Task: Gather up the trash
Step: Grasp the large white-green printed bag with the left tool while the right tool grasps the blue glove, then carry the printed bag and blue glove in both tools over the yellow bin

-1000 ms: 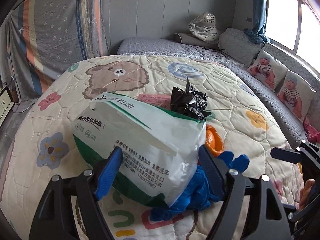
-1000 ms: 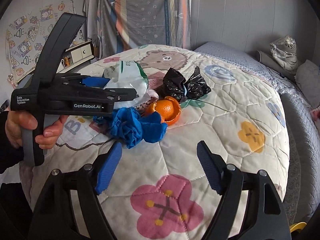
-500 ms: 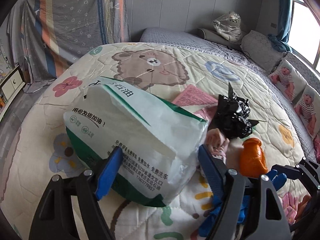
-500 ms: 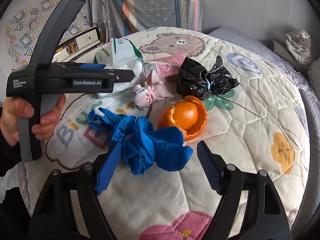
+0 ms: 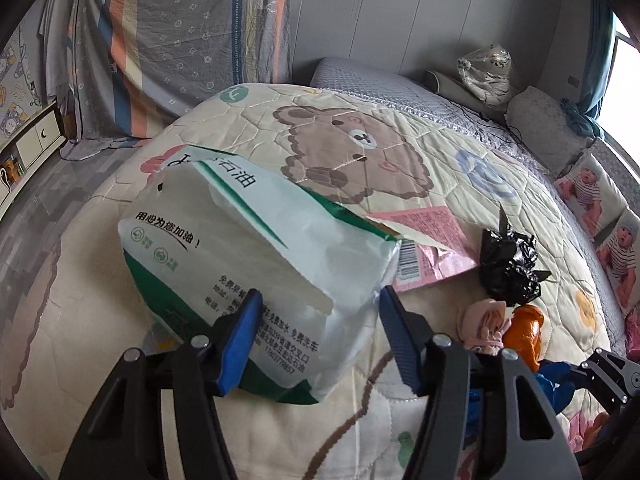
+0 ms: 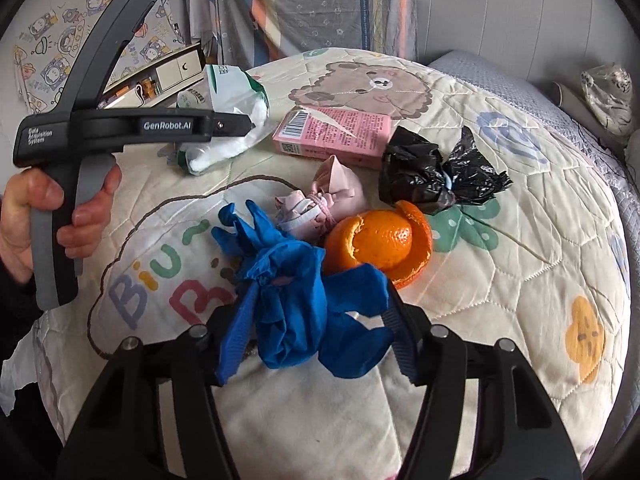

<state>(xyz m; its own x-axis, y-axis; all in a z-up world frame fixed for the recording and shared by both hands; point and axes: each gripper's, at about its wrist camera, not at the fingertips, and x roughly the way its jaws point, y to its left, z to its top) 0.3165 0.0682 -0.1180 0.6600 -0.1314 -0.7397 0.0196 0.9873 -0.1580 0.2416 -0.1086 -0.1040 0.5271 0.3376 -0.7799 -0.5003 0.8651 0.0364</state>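
The left claw has just been closing; its blue pads straddle the near end of the white-and-green plastic bag lying on the quilted cartoon bedspread, seemingly touching it. The right claw, also closing, brackets the crumpled blue rubber glove beside the peeled orange

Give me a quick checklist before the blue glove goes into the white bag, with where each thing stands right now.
1. Blue glove between right gripper fingers, which have just been closing: ok.
2. Firm grip on the glove: cannot tell.
3. White bag between left gripper fingers, also just closing: ok.
4. Bag mouth held open: not ok; the bag lies on the quilt.
5. Orange peel clear of the glove: not ok, they overlap.
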